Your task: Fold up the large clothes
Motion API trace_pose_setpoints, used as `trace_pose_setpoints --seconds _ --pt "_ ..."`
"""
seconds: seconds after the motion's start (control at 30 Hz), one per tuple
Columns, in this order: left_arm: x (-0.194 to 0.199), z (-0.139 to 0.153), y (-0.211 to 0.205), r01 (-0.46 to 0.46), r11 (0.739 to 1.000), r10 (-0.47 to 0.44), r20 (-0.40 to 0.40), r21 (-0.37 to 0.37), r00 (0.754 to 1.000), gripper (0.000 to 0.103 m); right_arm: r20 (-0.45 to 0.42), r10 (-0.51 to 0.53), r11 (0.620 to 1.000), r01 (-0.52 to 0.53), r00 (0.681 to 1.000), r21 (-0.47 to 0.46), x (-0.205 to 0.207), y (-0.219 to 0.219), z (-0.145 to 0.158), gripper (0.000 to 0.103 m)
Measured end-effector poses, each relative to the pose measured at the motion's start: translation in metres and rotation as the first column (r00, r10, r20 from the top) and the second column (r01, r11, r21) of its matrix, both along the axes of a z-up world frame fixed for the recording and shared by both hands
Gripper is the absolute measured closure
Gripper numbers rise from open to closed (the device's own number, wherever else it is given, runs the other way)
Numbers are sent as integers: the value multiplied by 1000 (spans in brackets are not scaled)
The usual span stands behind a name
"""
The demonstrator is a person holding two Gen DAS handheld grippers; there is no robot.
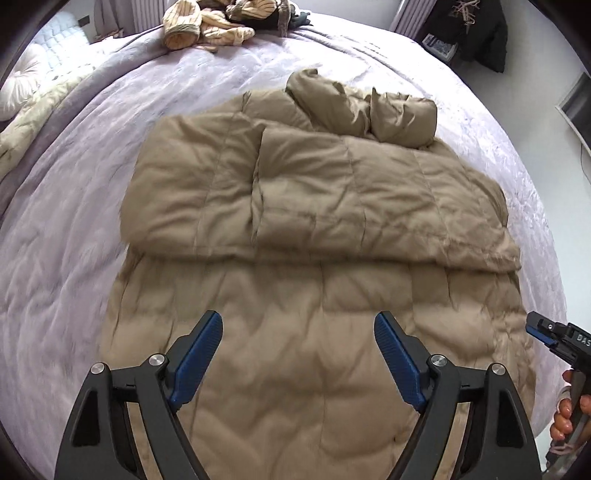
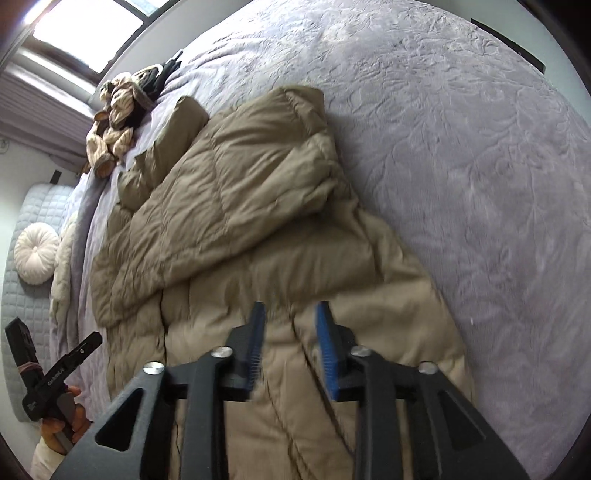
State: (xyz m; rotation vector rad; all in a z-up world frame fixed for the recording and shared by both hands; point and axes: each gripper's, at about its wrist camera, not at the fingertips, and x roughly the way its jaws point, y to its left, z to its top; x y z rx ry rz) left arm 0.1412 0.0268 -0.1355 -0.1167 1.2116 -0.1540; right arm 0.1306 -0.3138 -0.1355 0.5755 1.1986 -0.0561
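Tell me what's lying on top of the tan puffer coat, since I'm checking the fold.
The tan puffer coat has its own folded-over sleeves and upper part lying across it. Beneath it only the lilac bedspread shows around the edges; whatever the coat covers is hidden.

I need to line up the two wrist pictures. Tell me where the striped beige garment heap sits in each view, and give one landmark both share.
Left wrist: the striped beige garment heap lies at the top edge, left of centre, on the bed's far side.
Right wrist: the heap sits upper left, below the window.
Shared landmark: the tan puffer coat, spread on the lilac bedspread.
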Motion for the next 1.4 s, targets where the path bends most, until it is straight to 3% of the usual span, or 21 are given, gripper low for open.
trace_pose_setpoints --seconds 0.07,0.13,0.3,0.53,0.67,0.83,1.0,1.27,1.4 --pt "-14 1 -1 -14 1000 14 -14 17 1000 18 -10 20 1000 -20 1000 -2 -7 3 2 54" --pt "-25 2 -1 -28 999 28 -27 30 999 0 -25 35 999 -35 999 9 -14 5 4 48" --pt "-51 6 -1 -47 997 50 -51 54 997 0 -37 58 998 -56 998 36 -32 8 7 29" --pt "-80 14 7 -82 995 88 -91 64 992 0 -46 75 997 -74 996 39 -52 19 18 18" --pt "-92 12 15 -73 995 81 -112 73 990 0 -33 63 998 -62 997 29 -66 28 24 0" --pt "-109 11 30 -56 996 64 -129 66 990 0 -37 50 998 -49 998 36 -84 40 27 0" --pt "-125 14 48 -43 997 51 -134 63 990 0 -102 36 992 -24 994 121 -103 57 20 0" --pt "-152 15 85 -61 996 69 -131 62 989 0 -172 -80 967 118 982 225 -145 73 8 0" --pt "-164 12 99 -49 999 51 -148 14 988 0 -197 -122 953 170 973 251 -161 80 1 0"
